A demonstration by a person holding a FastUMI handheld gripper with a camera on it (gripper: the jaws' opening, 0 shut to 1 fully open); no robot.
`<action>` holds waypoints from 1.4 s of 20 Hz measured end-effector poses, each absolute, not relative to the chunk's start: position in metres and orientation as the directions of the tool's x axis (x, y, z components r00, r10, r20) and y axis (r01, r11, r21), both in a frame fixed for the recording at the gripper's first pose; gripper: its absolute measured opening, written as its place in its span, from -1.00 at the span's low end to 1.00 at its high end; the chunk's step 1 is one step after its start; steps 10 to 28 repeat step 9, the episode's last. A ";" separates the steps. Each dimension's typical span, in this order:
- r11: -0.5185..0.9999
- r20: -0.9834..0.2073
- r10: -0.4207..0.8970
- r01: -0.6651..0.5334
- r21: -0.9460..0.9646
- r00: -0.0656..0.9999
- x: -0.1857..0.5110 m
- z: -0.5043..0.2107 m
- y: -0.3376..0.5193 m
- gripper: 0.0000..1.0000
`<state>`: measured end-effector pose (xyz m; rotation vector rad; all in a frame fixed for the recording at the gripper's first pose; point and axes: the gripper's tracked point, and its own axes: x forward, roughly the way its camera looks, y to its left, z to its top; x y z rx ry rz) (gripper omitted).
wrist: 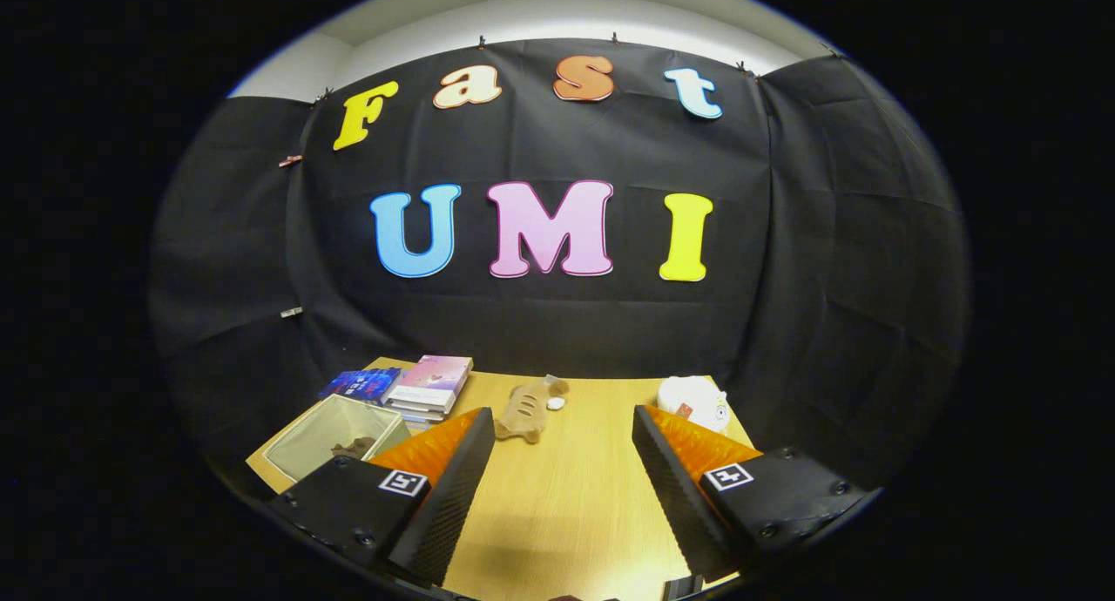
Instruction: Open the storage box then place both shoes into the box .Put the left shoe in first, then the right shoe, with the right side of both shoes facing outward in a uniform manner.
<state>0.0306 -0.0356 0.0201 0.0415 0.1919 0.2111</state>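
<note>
Stacked books [433, 385], a tan plush toy [525, 410] and a white plush [694, 402] on the wooden table [566, 496]

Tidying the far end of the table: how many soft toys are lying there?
2. A tan plush toy lies beyond the open claw, beside the stacked books. A white plush toy sits just beyond the right finger, which partly hides it. Others may be hidden.

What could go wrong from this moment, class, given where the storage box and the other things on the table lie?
1. The storage box sits partly behind the left finger of the open hand-held gripper, so reaching for it may bump its rim.
2. A plush toy and a white toy lie just ahead and could be mistaken for shoes.
3. The books beside the box could get knocked.
</note>
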 end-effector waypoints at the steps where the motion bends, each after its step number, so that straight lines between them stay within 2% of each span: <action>1: 0.975 -0.191 0.222 -0.216 0.051 0.956 0.031 0.018 -0.036 0.98; 9: 0.965 -0.250 0.262 -0.254 0.063 0.932 0.024 -0.004 0.001 0.98; 28: 0.965 -0.250 0.262 -0.254 0.063 0.932 0.024 -0.004 0.001 0.98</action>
